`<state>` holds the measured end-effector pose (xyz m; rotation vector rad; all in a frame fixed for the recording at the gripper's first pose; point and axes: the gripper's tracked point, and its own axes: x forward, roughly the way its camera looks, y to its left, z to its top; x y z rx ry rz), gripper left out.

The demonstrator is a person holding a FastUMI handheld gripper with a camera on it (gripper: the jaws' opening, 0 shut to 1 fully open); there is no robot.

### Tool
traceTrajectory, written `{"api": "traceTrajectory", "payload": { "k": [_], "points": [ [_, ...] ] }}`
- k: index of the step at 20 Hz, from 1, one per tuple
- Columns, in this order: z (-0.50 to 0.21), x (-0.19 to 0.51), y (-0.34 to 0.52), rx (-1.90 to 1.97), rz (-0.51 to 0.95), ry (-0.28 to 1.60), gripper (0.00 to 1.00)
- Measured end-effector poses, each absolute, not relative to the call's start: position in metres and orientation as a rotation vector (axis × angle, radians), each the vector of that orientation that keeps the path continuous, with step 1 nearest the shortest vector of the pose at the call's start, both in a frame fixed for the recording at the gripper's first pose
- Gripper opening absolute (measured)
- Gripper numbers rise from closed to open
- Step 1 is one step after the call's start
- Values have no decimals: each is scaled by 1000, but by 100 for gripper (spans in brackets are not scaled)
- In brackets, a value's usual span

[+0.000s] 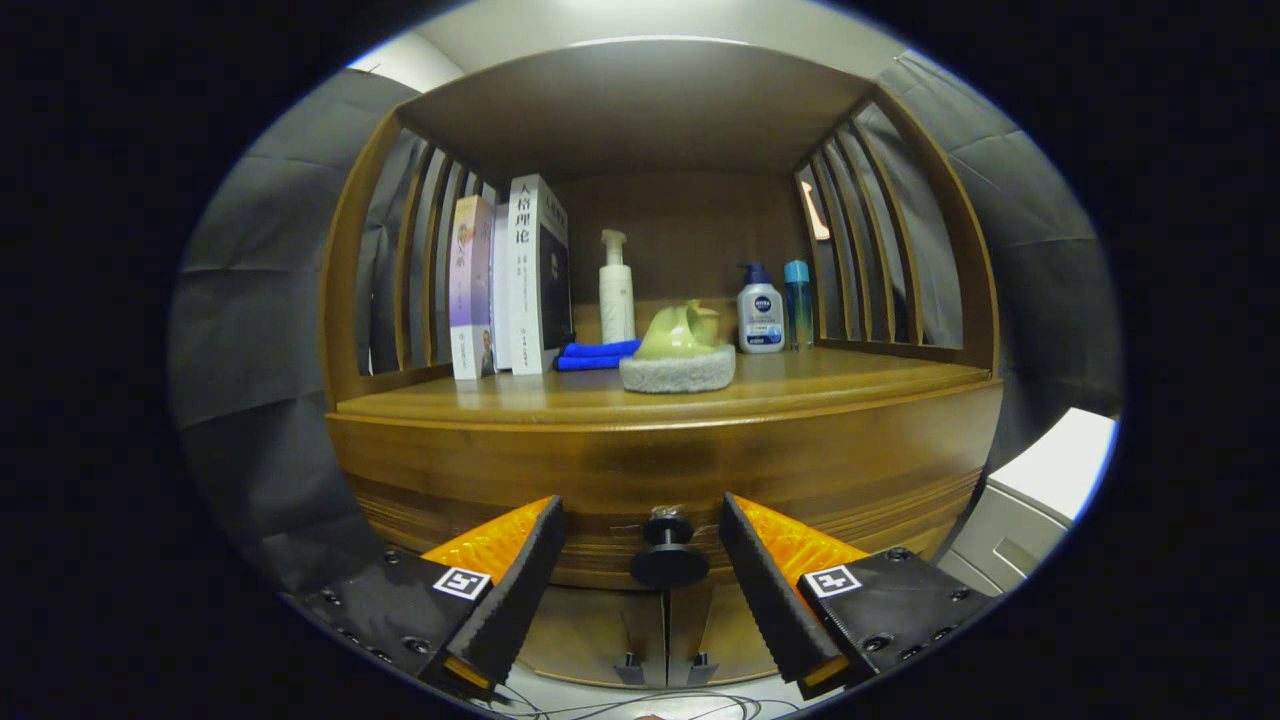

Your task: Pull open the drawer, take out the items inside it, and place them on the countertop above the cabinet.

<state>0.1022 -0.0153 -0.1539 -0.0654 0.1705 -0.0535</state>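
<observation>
**Gripper at the drawer knob, drawer closed**

Gripper view: My gripper (642,520) is spread wide, gripping nothing. The round knob (668,556) of the drawer (660,480) sits between my fingers, touching neither. The drawer front is flush with the cabinet. On the countertop (800,385) above stand books (510,285), a blue cloth (597,354), a pump bottle (616,288), a green piece on a grey pad (678,368) and two more bottles (772,308).

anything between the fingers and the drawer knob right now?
Nothing visible. The gripper is open and the drawer knob sits in the gap between the fingers, touching neither. The drawer front behind it is closed. The countertop above already holds books, bottles and a cloth, with free space along its front edge.
</observation>
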Motion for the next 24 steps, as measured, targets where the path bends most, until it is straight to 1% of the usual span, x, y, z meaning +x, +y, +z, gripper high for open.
{"api": "traceTrajectory", "payload": {
  "k": [12, 16, 19, 21, 24],
  "points": [
    [-62, 26, 4, -110, 27, 29, 98],
    [-33, -3, 3, -127, 34, -14, 98],
    [-18, -22, 2, -131, 33, -39, 98],
    [-15, -32, 6, -121, 54, -39, 98],
    [-13, -44, 3, -128, 43, -40, 98]
  ]
}}
